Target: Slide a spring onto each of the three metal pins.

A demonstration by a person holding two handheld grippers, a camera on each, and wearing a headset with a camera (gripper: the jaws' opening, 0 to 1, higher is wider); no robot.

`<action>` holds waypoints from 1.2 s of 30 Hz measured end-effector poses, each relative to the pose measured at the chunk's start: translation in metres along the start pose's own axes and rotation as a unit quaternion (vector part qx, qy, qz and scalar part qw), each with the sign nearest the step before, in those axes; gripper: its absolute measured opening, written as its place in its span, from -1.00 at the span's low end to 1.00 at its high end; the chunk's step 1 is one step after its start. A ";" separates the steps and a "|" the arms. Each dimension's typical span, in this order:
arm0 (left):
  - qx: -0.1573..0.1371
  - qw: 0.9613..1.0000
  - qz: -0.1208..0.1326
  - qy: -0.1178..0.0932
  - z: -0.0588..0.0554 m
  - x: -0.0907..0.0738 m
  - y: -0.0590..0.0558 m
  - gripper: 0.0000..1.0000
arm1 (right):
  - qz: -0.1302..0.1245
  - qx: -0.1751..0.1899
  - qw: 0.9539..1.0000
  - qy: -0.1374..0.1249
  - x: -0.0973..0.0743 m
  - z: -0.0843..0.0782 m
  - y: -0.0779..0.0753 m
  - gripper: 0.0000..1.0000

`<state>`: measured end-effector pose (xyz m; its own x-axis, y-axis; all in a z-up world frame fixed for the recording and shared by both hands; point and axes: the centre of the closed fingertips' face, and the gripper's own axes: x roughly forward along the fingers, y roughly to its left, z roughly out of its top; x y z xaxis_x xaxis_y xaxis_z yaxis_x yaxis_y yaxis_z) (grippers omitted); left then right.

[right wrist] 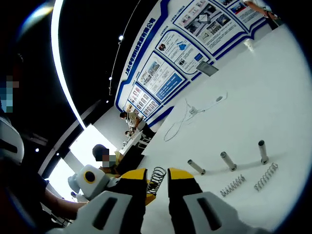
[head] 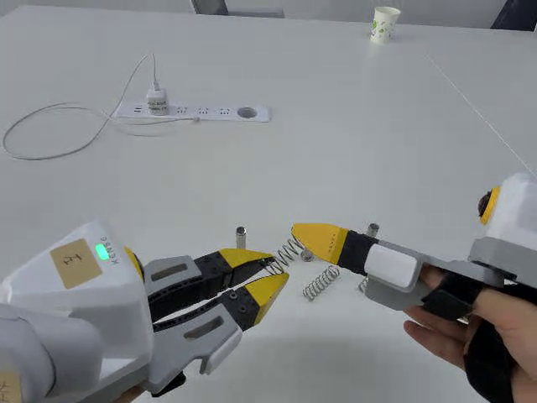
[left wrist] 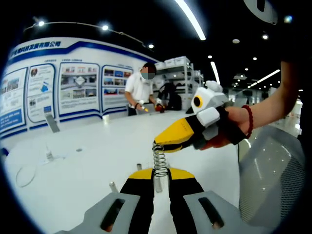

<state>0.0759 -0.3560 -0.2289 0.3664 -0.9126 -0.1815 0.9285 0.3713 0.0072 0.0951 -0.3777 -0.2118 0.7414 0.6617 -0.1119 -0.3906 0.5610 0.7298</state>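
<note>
Pinching the spring [head: 289,250] by one end, left gripper [head: 277,270] jaws sit almost closed; right gripper [head: 299,232] jaws' hold is unclear

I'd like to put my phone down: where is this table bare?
Bare table stretches between the power strip, the paper cup and the pins. The near side is crowded: the left gripper and right gripper meet at a spring, loose springs beside.

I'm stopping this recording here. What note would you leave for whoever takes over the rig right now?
Left gripper: shut on one end of a spring.
Right gripper: tip touches the spring's other end; grip unclear.
Three pins stand bare on the table; two springs lie beside them.
Done: no pin loaded. Left: all three springs.
</note>
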 end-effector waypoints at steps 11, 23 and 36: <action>0.000 1.000 -0.005 -0.006 0.003 0.000 -0.002 -0.80 | 0.007 0.017 1.000 -0.002 0.000 0.000 0.002 -0.74; -0.010 1.000 -0.006 0.013 -0.003 0.001 -0.003 -0.79 | 0.009 0.005 1.000 0.004 0.001 -0.003 0.004 -0.78; -0.034 0.998 0.015 0.055 -0.021 0.000 0.002 -0.73 | 0.001 -0.066 0.998 0.003 0.008 0.002 0.005 -0.79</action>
<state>0.0759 -0.3516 -0.2495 0.3816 -0.8779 -0.2894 0.9095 0.4124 -0.0517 0.0997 -0.3707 -0.2081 0.7371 0.6658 -0.1158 -0.4602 0.6201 0.6354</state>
